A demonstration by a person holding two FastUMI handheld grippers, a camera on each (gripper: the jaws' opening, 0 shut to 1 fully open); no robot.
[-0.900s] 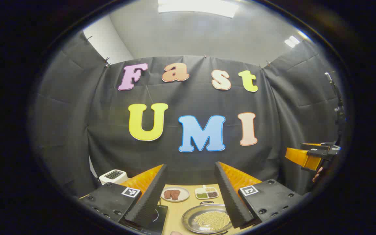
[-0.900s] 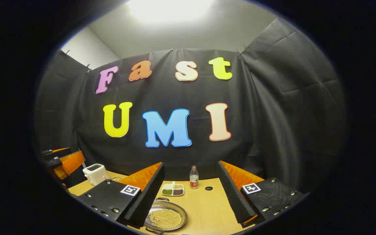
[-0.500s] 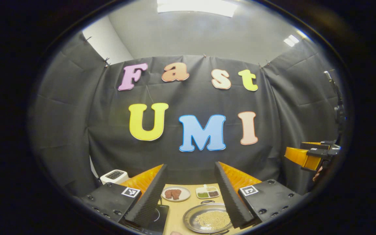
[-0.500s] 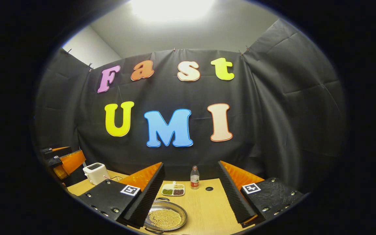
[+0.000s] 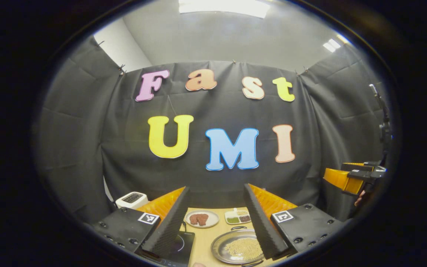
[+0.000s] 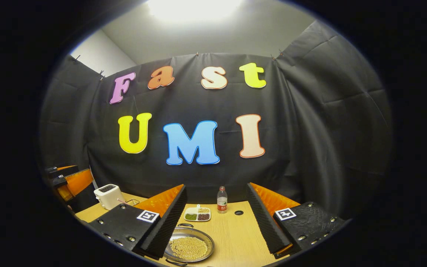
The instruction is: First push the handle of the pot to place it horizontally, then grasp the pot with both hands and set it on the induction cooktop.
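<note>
A wooden table [image 6: 232, 237] is seen low in both views. In the left gripper view, the left gripper [image 5: 217, 218] is held with its fingers spread wide and nothing between them; the induction cooktop [image 5: 179, 244] is partly covered by its left finger at the lower left, and the pot [image 5: 235, 247], filled with small yellow beads, lies low centre, just beside the right finger. In the right gripper view, the right gripper [image 6: 216, 218] is likewise spread and empty, with the pot [image 6: 190, 246] at the foot of its left finger. A plate [image 5: 201, 218], a divided dish [image 6: 197, 214] and a bottle [image 6: 221, 199] are seen farther back.
</note>
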